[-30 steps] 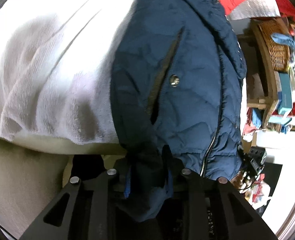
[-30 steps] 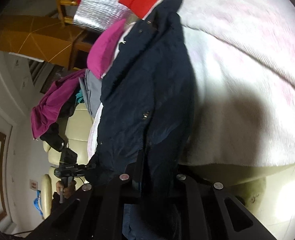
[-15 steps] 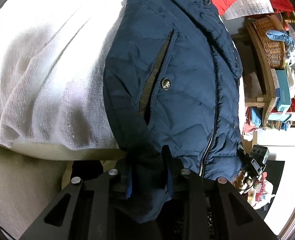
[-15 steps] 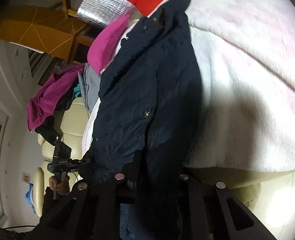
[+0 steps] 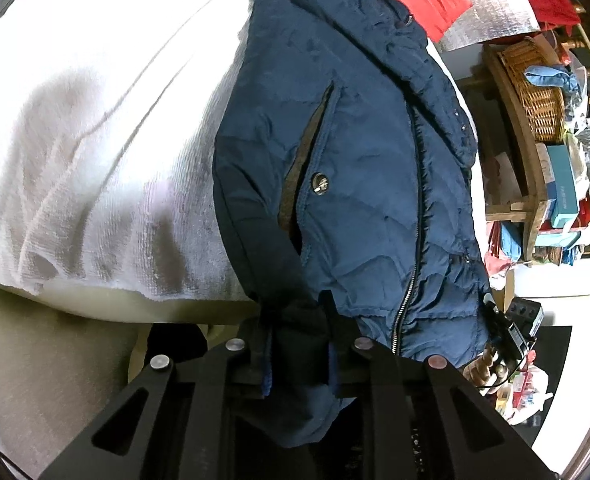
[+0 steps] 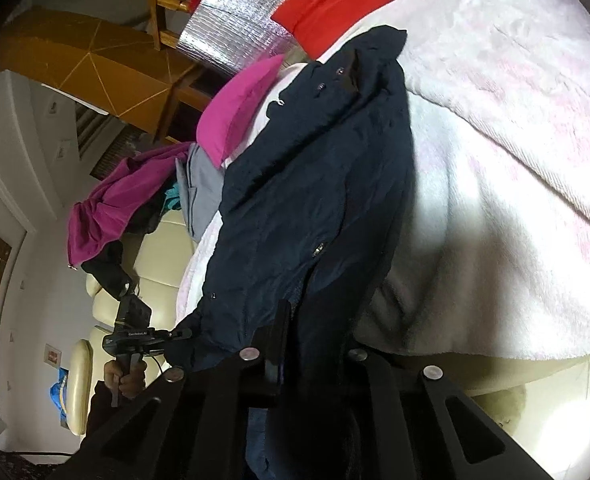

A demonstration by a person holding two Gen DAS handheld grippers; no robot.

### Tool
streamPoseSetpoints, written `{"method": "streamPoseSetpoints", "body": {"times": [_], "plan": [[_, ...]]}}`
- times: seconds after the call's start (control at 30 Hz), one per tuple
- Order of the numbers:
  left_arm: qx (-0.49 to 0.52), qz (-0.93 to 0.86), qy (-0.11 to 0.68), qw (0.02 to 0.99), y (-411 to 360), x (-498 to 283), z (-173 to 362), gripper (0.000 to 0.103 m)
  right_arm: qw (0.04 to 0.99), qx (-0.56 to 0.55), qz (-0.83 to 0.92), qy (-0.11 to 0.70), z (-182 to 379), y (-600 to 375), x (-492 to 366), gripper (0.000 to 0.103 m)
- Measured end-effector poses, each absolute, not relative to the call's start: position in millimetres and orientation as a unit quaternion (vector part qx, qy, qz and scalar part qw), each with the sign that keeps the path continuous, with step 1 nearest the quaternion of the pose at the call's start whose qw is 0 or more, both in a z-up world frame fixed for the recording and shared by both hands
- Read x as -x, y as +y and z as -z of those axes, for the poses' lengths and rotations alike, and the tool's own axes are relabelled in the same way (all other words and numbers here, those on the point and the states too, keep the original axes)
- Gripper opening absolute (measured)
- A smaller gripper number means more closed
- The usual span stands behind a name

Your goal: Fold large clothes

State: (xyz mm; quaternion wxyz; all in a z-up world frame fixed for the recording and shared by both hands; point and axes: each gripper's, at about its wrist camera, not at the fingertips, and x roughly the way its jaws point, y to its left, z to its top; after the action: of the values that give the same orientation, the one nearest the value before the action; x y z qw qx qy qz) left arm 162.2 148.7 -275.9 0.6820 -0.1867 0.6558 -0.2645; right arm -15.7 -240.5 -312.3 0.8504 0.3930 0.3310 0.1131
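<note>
The blue puffer jacket (image 5: 359, 184) lies long, collar far away, on a white blanket (image 5: 95, 140). Both the left gripper (image 5: 299, 344) and right gripper (image 6: 315, 344) pinch its near hem, hiding it.

The navy jacket (image 5: 359, 184) was quilted cloth with a faint sheen, its zip (image 5: 409, 272) and snap button (image 5: 319, 182) metal; the white blanket (image 5: 107, 152) under it was ribbed, fuzzy terry cloth; the left gripper (image 5: 295, 360) was matt black plastic with dull metal screw heads; the basket (image 5: 535, 88) was woven wicker; the silver sheet (image 6: 239, 28) looked like crinkled, shiny foil; the sofa (image 6: 151, 264) was smooth, glossy cream leather.
</note>
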Motion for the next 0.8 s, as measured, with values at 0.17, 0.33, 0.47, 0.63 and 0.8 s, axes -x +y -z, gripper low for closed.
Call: {"method": "streamPoseSetpoints", "body": {"times": [0.17, 0.33, 0.47, 0.63, 0.8], "plan": [[0.187, 0.273, 0.64, 0.693, 147.5, -160.9, 255.4, 0.02, 0.853, -0.392, -0.119, 0.324, 304.5, -240.4, 16.0, 0.013], [0.185, 0.284, 0.622, 0.706, 145.7, -163.1, 232.1, 0.02, 0.858, -0.389, -0.125, 0.312, 293.1, -242.0, 14.0, 0.013], [0.189, 0.293, 0.607, 0.714, 141.8, -169.0, 214.6, 0.02, 0.865, -0.383, -0.126, 0.297, 280.0, -245.6, 9.0, 0.012], [0.192, 0.297, 0.589, 0.726, 141.5, -184.1, 195.6, 0.02, 0.874, -0.381, -0.123, 0.274, 261.7, -256.8, -2.8, 0.012], [0.2, 0.301, 0.573, 0.736, 134.9, -206.7, 179.6, 0.02, 0.882, -0.376, -0.119, 0.257, 247.4, -267.1, -21.0, 0.011]]}}
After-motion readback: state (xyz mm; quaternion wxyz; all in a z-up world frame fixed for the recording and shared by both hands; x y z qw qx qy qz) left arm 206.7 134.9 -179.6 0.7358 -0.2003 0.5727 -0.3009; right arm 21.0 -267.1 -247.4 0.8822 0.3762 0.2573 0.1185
